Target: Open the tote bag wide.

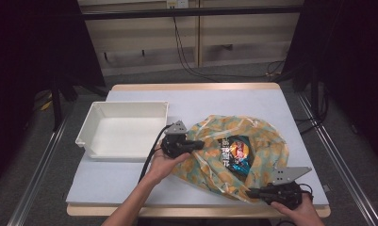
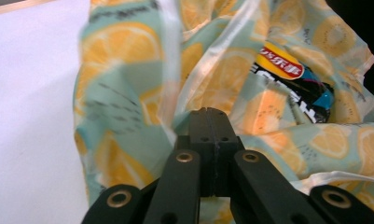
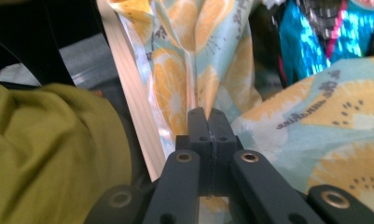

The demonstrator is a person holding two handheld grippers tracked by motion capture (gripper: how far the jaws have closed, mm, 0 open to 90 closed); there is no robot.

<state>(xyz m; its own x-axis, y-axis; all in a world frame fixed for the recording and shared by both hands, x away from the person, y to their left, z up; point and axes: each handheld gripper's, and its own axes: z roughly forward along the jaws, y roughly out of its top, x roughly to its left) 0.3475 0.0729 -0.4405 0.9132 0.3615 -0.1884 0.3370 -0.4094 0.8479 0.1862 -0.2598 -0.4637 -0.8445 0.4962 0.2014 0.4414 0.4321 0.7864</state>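
Note:
A thin plastic bag printed with orange slices lies open on the table's right half. Inside it sits a dark snack packet with a red and yellow label. My left gripper is shut on the bag's left rim, pointing right. In the left gripper view the jaws meet with bag film bunched around them, and the packet lies beyond. My right gripper is shut on the bag's near edge by the table front. In the right gripper view, folds of the bag converge at the closed tips.
A white rectangular tray stands empty on the table's left half, just behind my left hand. The grey table mat lies bare behind the bag. The wooden table edge and an olive sleeve sit close to my right gripper.

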